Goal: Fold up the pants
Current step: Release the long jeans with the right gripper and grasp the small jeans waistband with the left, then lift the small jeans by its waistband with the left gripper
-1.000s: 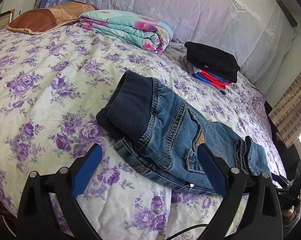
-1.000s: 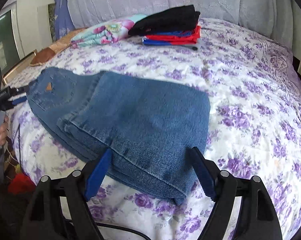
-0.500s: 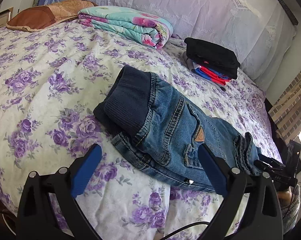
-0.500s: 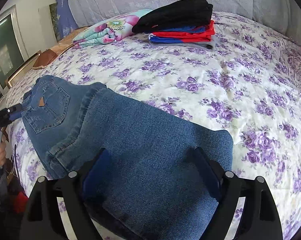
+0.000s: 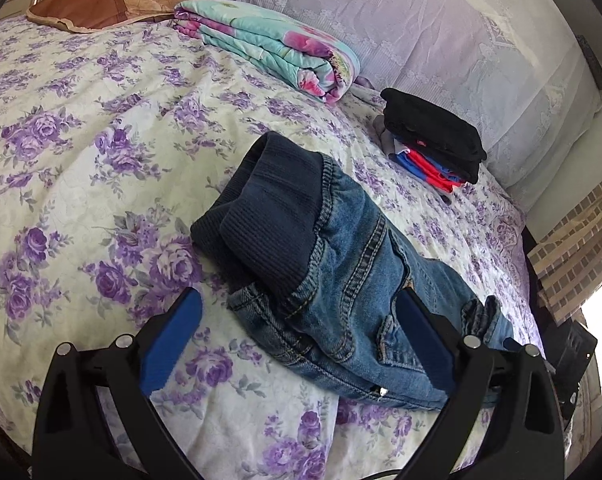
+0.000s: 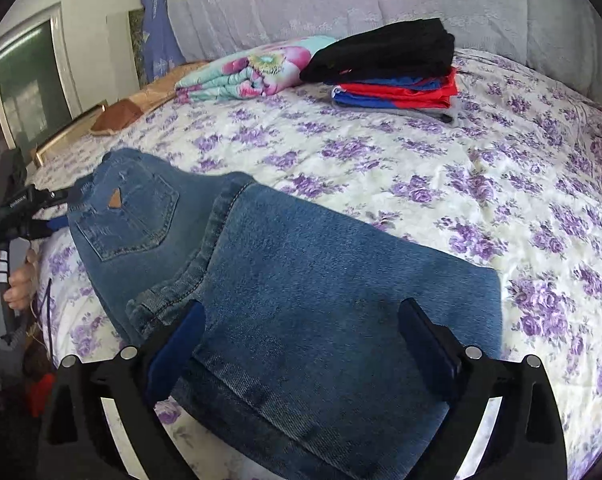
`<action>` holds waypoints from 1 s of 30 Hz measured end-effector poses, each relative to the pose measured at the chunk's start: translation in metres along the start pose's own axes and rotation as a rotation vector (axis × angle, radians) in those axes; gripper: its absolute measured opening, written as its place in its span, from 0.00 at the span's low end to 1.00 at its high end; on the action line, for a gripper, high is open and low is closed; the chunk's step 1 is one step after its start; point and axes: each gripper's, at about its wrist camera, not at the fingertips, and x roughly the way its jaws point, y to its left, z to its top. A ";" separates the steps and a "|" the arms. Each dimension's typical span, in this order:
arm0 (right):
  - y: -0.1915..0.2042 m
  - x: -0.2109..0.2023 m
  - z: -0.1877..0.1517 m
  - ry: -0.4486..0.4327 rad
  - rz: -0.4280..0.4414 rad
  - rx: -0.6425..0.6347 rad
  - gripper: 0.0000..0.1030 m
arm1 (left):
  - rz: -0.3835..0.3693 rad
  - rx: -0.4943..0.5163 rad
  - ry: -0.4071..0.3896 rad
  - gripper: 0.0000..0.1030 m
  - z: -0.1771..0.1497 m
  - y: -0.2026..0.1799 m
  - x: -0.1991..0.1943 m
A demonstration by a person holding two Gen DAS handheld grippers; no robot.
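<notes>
Jeans (image 6: pixel 321 300) first: they lay folded on the flowered bed (image 6: pixel 481 184), close to its near edge, and the right gripper (image 6: pixel 301 332) had closed in on them. A second back the leg end sat just ahead of its fingers; now denim filled the space between them, the fold edge running under the blue pads (image 6: pixel 177 344). The jaws had just been opening and stood wide apart, cloth between them but nothing pinched. That reads as lining up for the next fold, not a grab yet.

Over on the other side, the left gripper (image 5: pixel 297 332) also stood spread wide, hovering over the waist end, gripping nothing. It had barely shifted, only crept a touch nearer the ribbed waistband (image 5: pixel 261 216). In the right view the back pocket (image 6: pixel 129 212) faced up, and the person's hand (image 6: pixel 19 280) showed at the frame's left edge.

Further back, nothing had moved: the stack of folded clothes (image 6: pixel 393 68), black on top, and the floral quilt (image 5: pixel 273 48) near the pillow (image 5: pixel 97 6).

My call: legs already doubled, one more fold left.
</notes>
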 end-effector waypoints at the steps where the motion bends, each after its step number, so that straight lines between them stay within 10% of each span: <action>1: -0.005 -0.007 0.000 -0.023 -0.006 0.015 0.95 | -0.010 -0.012 0.003 0.92 0.002 0.002 0.001; 15: -0.105 -0.031 -0.027 -0.121 -0.022 0.392 0.96 | -0.143 -0.163 0.004 0.91 0.020 0.019 0.015; 21: -0.117 -0.028 -0.035 -0.108 -0.006 0.427 0.96 | -0.105 -0.211 0.003 0.53 0.018 0.026 0.011; 30: -0.145 -0.043 -0.046 -0.119 -0.040 0.467 0.96 | -0.047 -0.173 -0.033 0.32 0.016 0.017 -0.001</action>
